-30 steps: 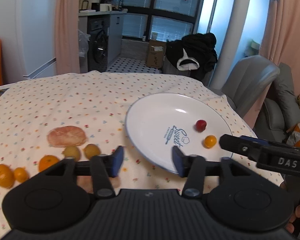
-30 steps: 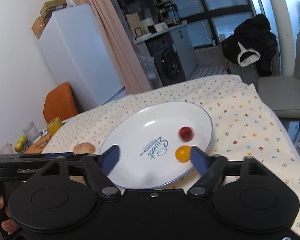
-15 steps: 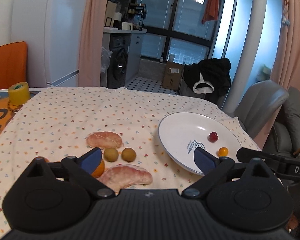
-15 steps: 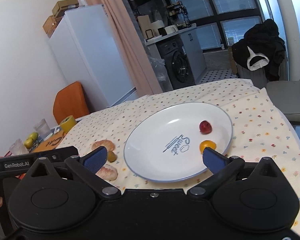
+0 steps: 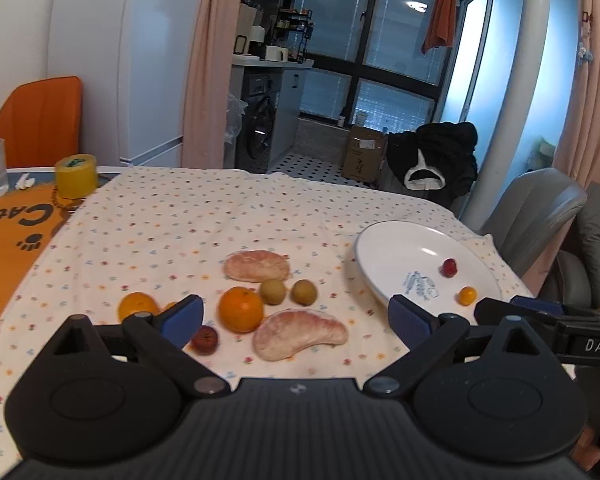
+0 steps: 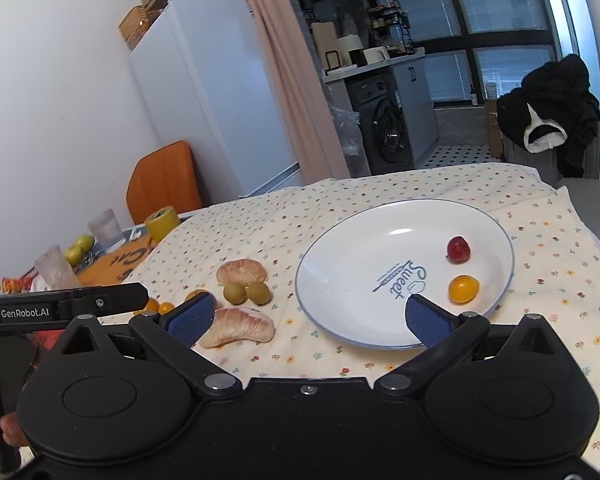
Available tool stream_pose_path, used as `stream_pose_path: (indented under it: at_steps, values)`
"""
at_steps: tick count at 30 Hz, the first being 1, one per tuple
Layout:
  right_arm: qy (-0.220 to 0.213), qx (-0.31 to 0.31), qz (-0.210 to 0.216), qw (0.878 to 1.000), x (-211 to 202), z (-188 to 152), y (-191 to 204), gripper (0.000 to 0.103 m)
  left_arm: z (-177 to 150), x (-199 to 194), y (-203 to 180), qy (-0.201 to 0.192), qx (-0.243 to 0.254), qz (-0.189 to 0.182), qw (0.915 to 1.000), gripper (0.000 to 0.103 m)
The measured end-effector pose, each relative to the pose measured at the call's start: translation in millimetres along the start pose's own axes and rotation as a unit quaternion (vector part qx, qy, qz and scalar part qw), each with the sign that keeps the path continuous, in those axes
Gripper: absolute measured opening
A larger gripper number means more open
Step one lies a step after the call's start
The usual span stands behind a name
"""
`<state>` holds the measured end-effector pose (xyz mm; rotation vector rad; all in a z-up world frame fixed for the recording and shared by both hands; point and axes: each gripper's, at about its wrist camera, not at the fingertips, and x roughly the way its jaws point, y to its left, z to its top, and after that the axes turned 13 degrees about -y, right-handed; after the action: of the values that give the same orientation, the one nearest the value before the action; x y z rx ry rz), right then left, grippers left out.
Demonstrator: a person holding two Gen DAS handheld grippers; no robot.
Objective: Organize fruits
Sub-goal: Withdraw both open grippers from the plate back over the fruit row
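Above the lower frame's loose fruit, the left gripper point(image 5: 296, 320) has pulled back from the plate point(image 5: 388, 256), fingers now spread wide and empty like the right gripper's point(image 6: 308, 316), ready for another pick.

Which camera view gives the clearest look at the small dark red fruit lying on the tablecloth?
The left wrist view: the small dark red fruit lies in plain sight on the tablecloth, beside the left gripper's blue finger pad and near the orange. In the right wrist view it does not show.
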<state>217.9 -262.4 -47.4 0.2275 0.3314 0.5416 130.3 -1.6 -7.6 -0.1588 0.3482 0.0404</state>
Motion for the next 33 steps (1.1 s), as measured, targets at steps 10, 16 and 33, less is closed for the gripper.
stream_pose_path:
  at_steps: [10,16,33]
  values:
    - [0.026,-0.004,0.01,1.0,8.6,-8.7,17.6,0.103,-5.3,-11.2,25.7,0.002,-0.006,0.028,0.9996,0.098]
    - [0.036,-0.011,0.022,0.999,13.6,-12.8,27.1,0.103,-9.1,-11.8,39.2,0.009,-0.015,0.039,0.9991,0.097]
    - [0.077,-0.037,0.042,0.995,52.7,-24.9,60.6,0.103,-25.1,2.4,65.2,0.024,-0.019,0.046,0.9985,0.079]
